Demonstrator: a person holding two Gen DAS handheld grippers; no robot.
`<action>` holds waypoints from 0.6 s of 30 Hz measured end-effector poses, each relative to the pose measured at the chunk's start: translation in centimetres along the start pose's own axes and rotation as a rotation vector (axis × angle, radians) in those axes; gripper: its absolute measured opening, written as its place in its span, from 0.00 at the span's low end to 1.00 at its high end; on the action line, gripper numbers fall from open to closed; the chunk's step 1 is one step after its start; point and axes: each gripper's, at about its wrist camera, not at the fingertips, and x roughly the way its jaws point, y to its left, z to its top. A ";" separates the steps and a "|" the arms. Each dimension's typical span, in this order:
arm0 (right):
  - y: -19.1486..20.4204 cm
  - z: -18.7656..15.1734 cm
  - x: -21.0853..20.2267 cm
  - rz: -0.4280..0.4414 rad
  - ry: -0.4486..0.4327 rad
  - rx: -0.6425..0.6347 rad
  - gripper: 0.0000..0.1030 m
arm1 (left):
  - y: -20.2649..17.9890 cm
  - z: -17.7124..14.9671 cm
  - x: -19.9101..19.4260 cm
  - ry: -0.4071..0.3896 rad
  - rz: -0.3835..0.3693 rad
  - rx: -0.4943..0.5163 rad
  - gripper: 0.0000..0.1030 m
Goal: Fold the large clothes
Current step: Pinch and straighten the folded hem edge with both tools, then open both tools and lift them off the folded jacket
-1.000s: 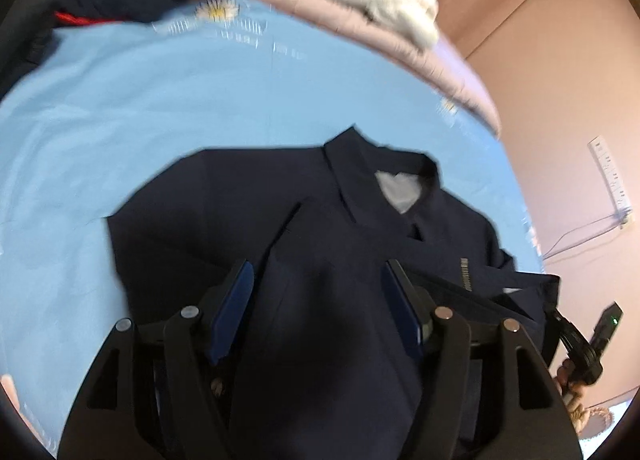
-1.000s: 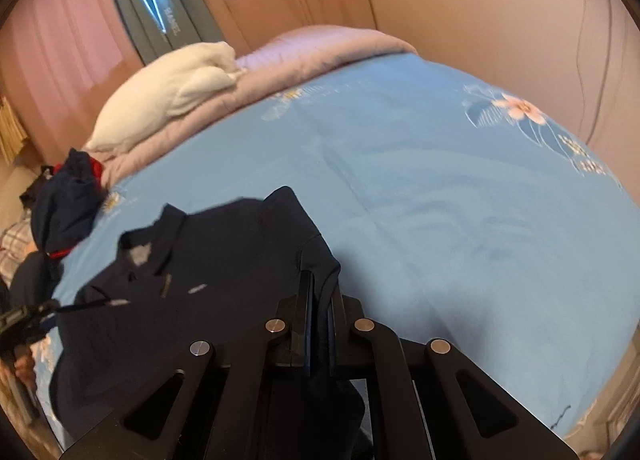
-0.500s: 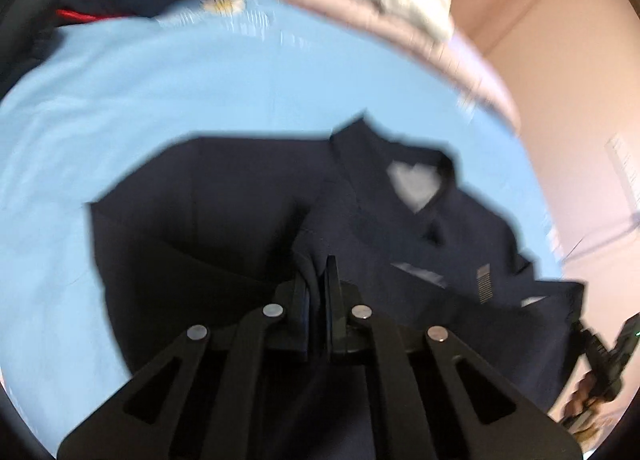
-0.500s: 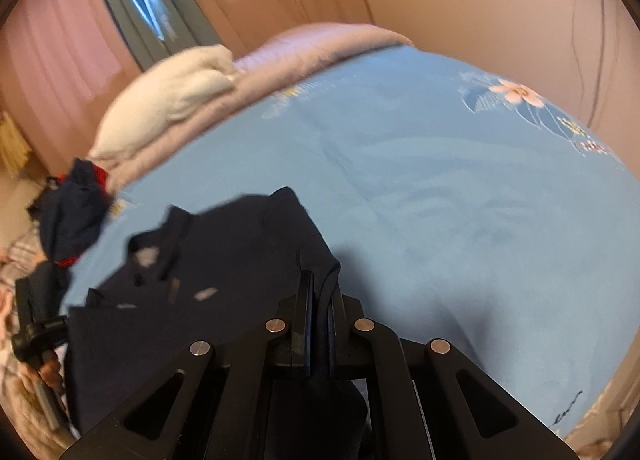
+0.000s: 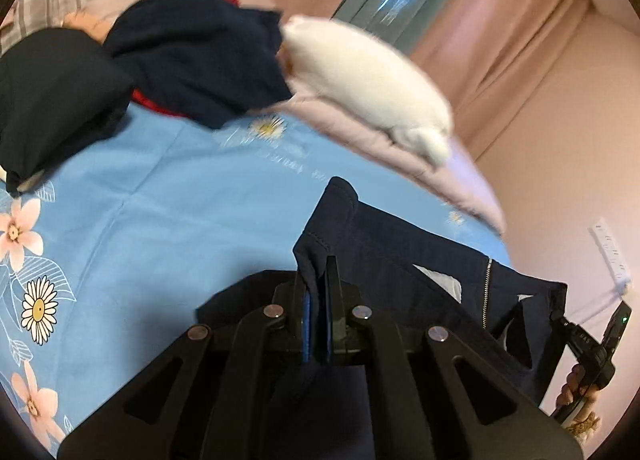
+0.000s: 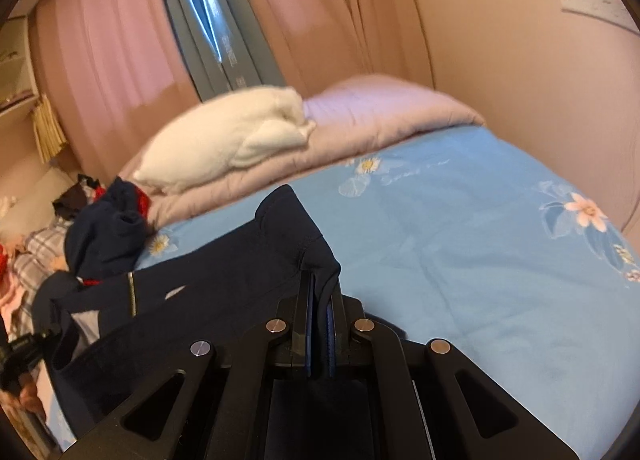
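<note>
A dark navy jacket [image 5: 400,256] with a zip and a white neck label hangs stretched between my two grippers above the blue flowered bed sheet [image 5: 160,220]. My left gripper [image 5: 317,272] is shut on one edge of the jacket. My right gripper [image 6: 320,292] is shut on the other edge of the jacket [image 6: 224,280]. The right gripper also shows at the far right of the left wrist view [image 5: 588,356], and the left one at the left edge of the right wrist view [image 6: 20,352]. The jacket's lower part is hidden behind the grippers.
A white pillow [image 5: 368,80] lies on a folded lilac quilt [image 6: 380,120] at the head of the bed. A heap of dark clothes [image 5: 192,56] lies beside it. Pink curtains [image 6: 120,60] and a wall with a power strip [image 5: 610,252] stand behind.
My left gripper has shut on the jacket. Both grippers have lifted the jacket off the sheet, and the views have tilted up towards the pillow and curtains.
</note>
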 end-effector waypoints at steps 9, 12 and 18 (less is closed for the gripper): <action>-2.4 -4.3 13.1 -0.169 0.309 0.013 0.04 | 4.9 -2.4 11.3 0.263 0.193 -0.025 0.08; -3.3 -5.2 13.8 -0.171 0.333 0.030 0.04 | 5.5 -3.1 11.8 0.261 0.201 -0.007 0.12; -2.7 -4.6 12.4 -0.314 0.241 -0.055 0.04 | 5.8 -2.7 11.5 0.238 0.217 -0.009 0.14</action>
